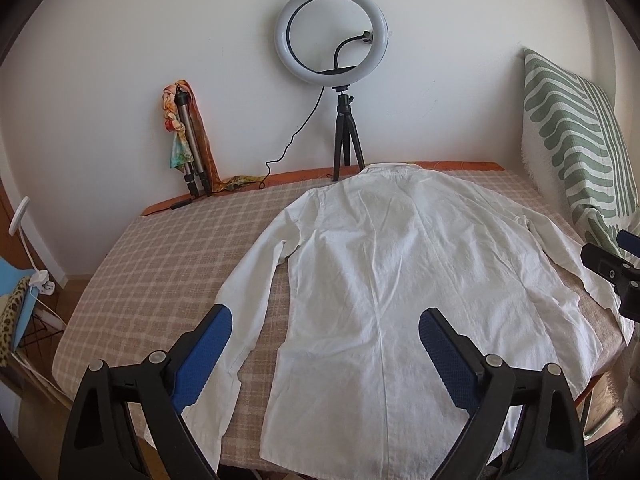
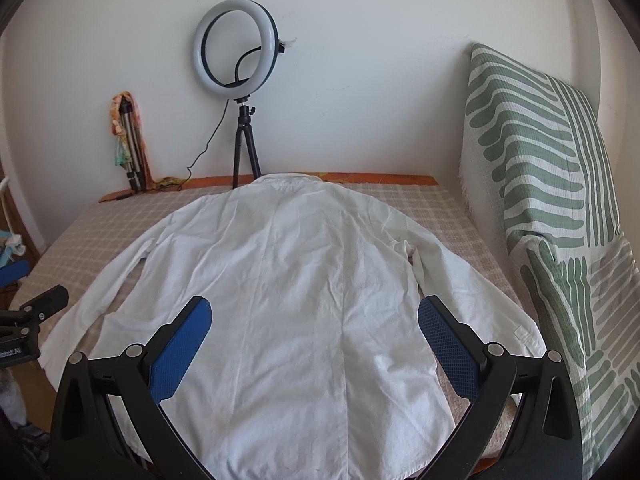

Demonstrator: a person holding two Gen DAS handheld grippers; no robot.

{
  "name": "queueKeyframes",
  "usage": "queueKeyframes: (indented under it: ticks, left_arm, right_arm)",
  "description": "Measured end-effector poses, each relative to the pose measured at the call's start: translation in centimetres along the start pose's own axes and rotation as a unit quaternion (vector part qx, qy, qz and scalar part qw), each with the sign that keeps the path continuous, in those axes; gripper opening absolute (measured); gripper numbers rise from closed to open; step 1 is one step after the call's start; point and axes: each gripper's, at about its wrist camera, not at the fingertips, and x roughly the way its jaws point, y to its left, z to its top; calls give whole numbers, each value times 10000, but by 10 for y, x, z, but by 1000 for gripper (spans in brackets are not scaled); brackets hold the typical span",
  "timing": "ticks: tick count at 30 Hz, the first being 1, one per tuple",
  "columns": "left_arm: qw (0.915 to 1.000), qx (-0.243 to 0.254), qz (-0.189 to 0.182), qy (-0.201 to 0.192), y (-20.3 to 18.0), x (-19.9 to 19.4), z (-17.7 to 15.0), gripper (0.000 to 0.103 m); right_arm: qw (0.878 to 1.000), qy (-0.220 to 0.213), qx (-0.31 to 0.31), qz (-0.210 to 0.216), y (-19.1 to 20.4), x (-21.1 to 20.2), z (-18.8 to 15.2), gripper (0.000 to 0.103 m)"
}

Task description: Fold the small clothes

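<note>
A white long-sleeved shirt (image 1: 384, 272) lies flat, back up, on the checked tablecloth (image 1: 168, 248), collar at the far side, hem at the near edge, both sleeves spread out. My left gripper (image 1: 326, 314) hovers open above the shirt's lower left part, its blue pads wide apart over the left sleeve and the body, nothing between them. In the right wrist view the same shirt (image 2: 296, 272) fills the middle. My right gripper (image 2: 314, 304) is open above the lower back of the shirt, near its right side. Part of it shows in the left view as the right gripper (image 1: 616, 272).
A ring light on a small black tripod (image 1: 332, 44) stands at the table's far edge by the collar. A folded tripod with a coloured scarf (image 1: 186, 140) leans on the wall at far left. A green-striped cushion (image 2: 540, 184) stands along the right side.
</note>
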Motion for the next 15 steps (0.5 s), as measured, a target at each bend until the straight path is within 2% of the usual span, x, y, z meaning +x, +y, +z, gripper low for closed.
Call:
queueKeyframes:
  ticks: [3,8,11,14,15]
  left_arm:
    - [9999,-118,-76,87,13,10,-2,89]
    - [9980,-448,-442,-58,52,20,-5,81]
    - [9980,-546,-314,85,74,31,-5,76]
    - [9975,-635,-194,250,100,48,-7,74]
    - [9973,-652,-108,331,109,56,-8,69]
  right_arm:
    - [10000,29,-12,57,6,7,3,102]
    - [9999,-59,-57,97,17,15,7,102]
    - [9997,-113,-60,191,23,22,8,102]
    - [9993,7,-58,365,30,33,15,102]
    - [9990,64,-23,447,32,36,17,102]
